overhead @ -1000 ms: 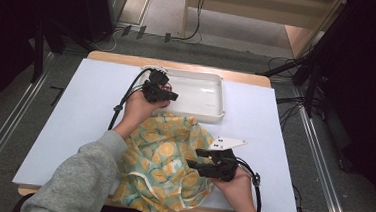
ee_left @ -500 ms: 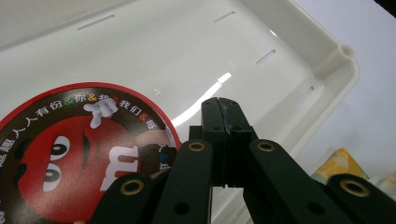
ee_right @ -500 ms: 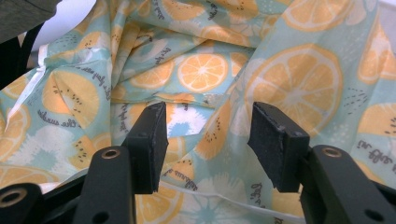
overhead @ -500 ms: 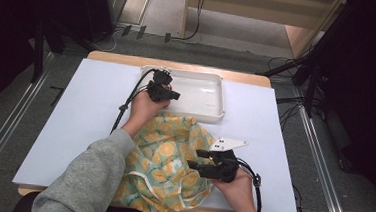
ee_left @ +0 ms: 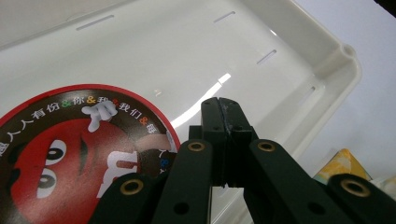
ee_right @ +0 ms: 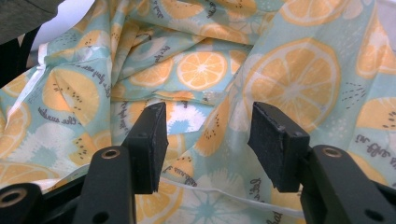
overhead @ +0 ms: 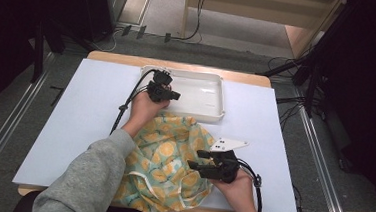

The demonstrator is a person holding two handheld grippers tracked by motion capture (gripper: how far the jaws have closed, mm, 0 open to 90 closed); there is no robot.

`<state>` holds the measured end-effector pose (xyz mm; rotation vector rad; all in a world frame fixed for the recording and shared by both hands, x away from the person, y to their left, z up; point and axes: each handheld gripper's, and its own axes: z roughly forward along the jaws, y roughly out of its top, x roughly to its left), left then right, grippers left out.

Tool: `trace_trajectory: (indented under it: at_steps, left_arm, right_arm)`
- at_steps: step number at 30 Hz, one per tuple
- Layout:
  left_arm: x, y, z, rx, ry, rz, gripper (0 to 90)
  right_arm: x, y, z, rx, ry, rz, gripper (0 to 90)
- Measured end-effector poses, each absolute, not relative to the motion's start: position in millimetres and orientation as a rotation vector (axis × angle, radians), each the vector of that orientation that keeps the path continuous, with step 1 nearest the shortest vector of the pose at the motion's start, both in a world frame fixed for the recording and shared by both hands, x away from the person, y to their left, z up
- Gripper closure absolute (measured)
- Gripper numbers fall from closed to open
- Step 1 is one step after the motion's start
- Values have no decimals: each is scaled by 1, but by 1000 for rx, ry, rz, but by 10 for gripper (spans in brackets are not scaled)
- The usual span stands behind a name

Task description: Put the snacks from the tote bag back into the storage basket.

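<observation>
A cloth printed with orange slices on pale green [overhead: 164,159] lies crumpled on the white table near its front edge. My right gripper [overhead: 196,159] rests low over the cloth's right side. In the right gripper view its jaws [ee_right: 208,135] stand open, with folds of the cloth [ee_right: 289,79] behind and between them, and the pads do not press on it. My left gripper [overhead: 176,94] hovers over the left part of a white tray [overhead: 212,85]. Its jaws [ee_left: 223,105] are shut on nothing. A round red printed picture [ee_left: 70,154] lies on the tray [ee_left: 345,60] floor.
The table top [overhead: 80,113] is a white sheet on a wooden board. The tray stands at the back middle, touching the cloth's far edge. A corner of the cloth [ee_left: 343,163] shows beside the tray. Cables trail from both grippers. Dark floor and rails surround the table.
</observation>
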<state>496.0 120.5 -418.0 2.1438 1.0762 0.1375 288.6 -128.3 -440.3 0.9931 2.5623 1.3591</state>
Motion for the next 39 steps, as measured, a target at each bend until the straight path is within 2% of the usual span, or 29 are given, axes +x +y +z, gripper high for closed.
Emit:
trace_trajectory:
  at_steps: [39]
  left_arm:
    - [484, 136, -417, 2154, 1076, 158, 900]
  right_arm:
    - [289, -127, -440, 998, 2563, 1357, 484]
